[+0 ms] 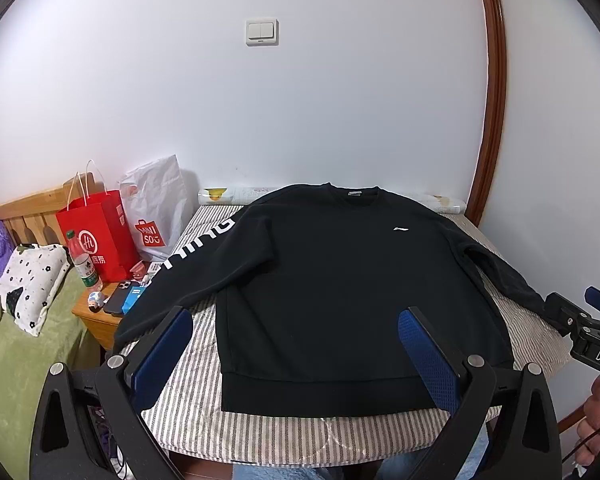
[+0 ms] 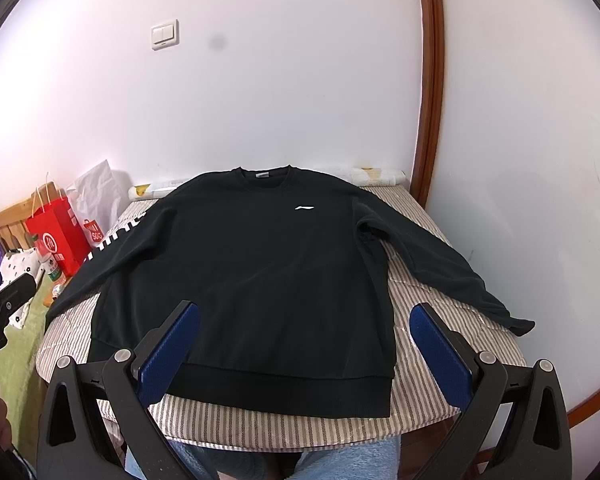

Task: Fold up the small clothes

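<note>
Fingers [image 1: 428, 360] spread; sweatshirt [image 1: 332, 292] lies flat, collar toward wall.

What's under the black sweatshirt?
The sweatshirt lies flat on a striped pad, which shows around its hem and sleeves. The pad beneath the body is covered, so anything else under there cannot be seen. Both grippers hover open, touching nothing.

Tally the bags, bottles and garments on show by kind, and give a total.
Bags: 2, the red paper bag and the white plastic bag.
Bottles: 1, the green-capped bottle.
Garments: 1, the black sweatshirt lying flat.
Total: 4.
</note>
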Tool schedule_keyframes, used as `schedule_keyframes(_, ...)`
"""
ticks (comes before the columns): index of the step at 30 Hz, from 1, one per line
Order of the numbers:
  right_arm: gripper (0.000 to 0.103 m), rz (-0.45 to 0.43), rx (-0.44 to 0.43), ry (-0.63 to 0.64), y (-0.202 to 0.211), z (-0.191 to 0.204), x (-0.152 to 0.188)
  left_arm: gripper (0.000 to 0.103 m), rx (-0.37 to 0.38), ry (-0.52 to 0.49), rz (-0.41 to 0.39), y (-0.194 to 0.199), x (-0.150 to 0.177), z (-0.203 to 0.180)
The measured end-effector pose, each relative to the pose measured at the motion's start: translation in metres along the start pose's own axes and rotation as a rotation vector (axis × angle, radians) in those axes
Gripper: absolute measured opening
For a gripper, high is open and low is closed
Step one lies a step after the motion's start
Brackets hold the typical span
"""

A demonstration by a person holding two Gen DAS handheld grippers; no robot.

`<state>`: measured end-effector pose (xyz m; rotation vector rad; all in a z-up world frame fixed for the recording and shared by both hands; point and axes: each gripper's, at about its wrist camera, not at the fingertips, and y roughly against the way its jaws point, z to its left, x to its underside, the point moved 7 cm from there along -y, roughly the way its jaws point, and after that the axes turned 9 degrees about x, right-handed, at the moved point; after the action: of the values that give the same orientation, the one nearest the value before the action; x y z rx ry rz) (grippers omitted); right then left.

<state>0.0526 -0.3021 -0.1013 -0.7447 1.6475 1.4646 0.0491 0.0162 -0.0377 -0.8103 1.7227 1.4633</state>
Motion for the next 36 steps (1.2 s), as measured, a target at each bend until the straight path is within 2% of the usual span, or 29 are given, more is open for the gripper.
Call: schedule_keyframes(36, 0.103, -0.011, -0.002, -0.005, 0.0050, -0.0029, -0.0007, 0.103, 0.018, 0.007, -0.001, -0.0007, -0.0056, -0.0036)
